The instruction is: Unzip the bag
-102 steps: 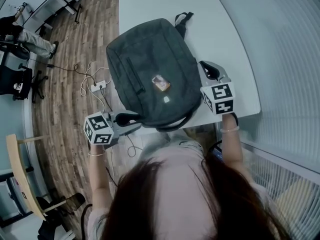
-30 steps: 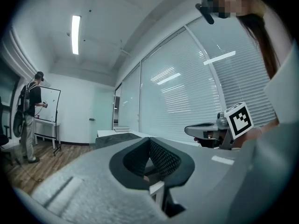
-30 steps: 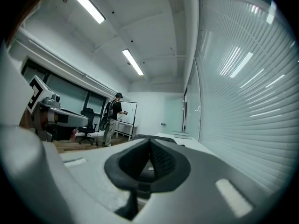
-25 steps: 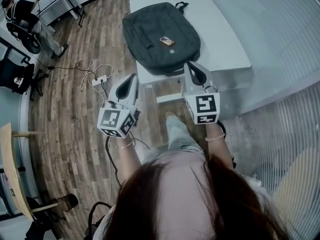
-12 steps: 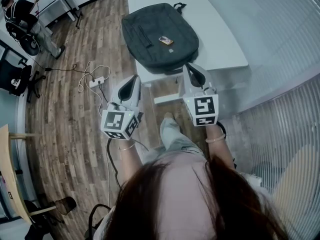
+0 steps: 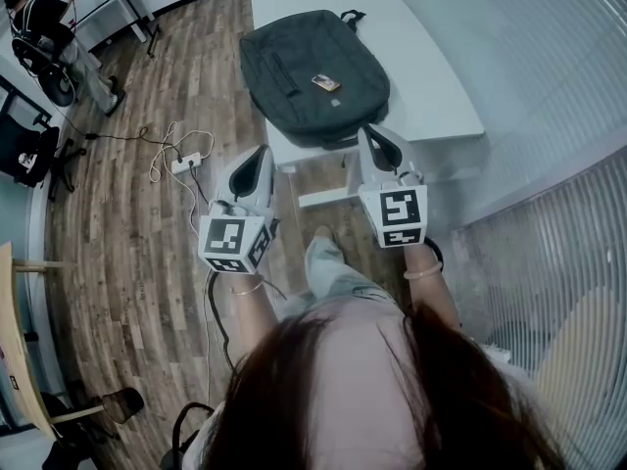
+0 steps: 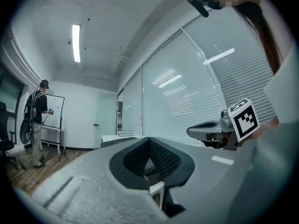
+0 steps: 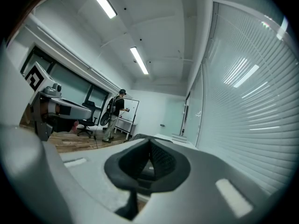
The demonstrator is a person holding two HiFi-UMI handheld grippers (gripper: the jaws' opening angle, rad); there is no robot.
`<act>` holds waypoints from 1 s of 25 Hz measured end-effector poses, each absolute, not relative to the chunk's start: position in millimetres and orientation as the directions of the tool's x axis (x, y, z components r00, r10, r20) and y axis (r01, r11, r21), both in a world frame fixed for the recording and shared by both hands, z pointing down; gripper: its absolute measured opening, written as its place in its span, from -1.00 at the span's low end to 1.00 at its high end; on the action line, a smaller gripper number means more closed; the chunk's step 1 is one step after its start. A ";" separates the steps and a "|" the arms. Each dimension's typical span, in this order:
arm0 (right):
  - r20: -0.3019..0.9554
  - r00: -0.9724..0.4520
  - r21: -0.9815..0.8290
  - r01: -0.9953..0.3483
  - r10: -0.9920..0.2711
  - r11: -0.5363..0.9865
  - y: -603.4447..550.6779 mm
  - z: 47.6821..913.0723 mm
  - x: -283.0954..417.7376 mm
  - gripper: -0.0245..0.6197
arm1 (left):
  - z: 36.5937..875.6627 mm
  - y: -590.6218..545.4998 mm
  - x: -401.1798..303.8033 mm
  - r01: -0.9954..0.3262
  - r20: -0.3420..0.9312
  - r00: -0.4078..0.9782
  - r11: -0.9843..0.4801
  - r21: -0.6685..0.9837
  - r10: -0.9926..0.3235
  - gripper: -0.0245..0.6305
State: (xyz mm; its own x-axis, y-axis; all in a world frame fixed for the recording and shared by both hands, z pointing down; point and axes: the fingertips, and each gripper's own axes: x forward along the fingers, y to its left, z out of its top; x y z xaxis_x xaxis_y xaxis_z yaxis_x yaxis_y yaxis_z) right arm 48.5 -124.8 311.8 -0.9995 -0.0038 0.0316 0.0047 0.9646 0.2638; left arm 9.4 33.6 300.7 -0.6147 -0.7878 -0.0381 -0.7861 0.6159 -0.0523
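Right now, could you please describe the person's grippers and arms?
The left gripper and right gripper have light grey, tapering shells with black ribbed pads. Each carries a white cube with black square markers. A dark cable hangs from the left one. The person wears a thin bracelet on each wrist and a pale top.

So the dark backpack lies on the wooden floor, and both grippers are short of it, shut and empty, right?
No: the backpack lies on the white table, not the floor; the head view shows it. The left gripper and right gripper are short of it, shut and empty.
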 end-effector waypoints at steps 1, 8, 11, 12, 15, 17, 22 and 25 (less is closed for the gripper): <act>0.032 -0.999 0.266 0.004 -0.004 0.964 -124.5 311.8 47.7 -0.91 | 300.2 34.2 8.5 -0.785 -0.040 -0.616 0.617 -0.054 -0.787 -0.90; 0.035 -0.999 0.277 0.000 -0.010 0.961 -126.6 311.3 43.4 -0.91 | 299.2 34.1 3.6 -0.780 -0.043 -0.621 0.623 -0.057 -0.782 -0.90; 0.040 -0.999 0.282 0.002 -0.009 0.959 -126.2 311.5 42.7 -0.91 | 298.0 33.3 2.7 -0.781 -0.046 -0.620 0.622 -0.056 -0.783 -0.90; 0.041 -0.999 0.282 0.002 -0.010 0.959 -126.0 311.7 43.2 -0.91 | 297.3 33.2 3.3 -0.781 -0.048 -0.620 0.622 -0.056 -0.783 -0.90; 0.042 -0.999 0.285 0.001 -0.012 0.959 -125.4 312.4 44.3 -0.91 | 295.5 33.6 4.8 -0.782 -0.055 -0.618 0.620 -0.058 -0.784 -0.90; 0.040 -0.999 0.287 0.000 -0.012 0.958 -125.4 312.4 44.2 -0.91 | 295.3 33.9 4.6 -0.781 -0.058 -0.619 0.622 -0.060 -0.783 -0.90; 0.040 -0.999 0.291 0.001 -0.011 0.957 -125.1 313.2 46.2 -0.91 | 295.0 35.0 6.2 -0.778 -0.062 -0.622 0.625 -0.060 -0.780 -0.90; 0.039 -0.999 0.292 0.001 -0.011 0.956 -124.2 312.0 48.1 -0.91 | 293.8 36.0 7.3 -0.778 -0.064 -0.623 0.626 -0.061 -0.780 -0.90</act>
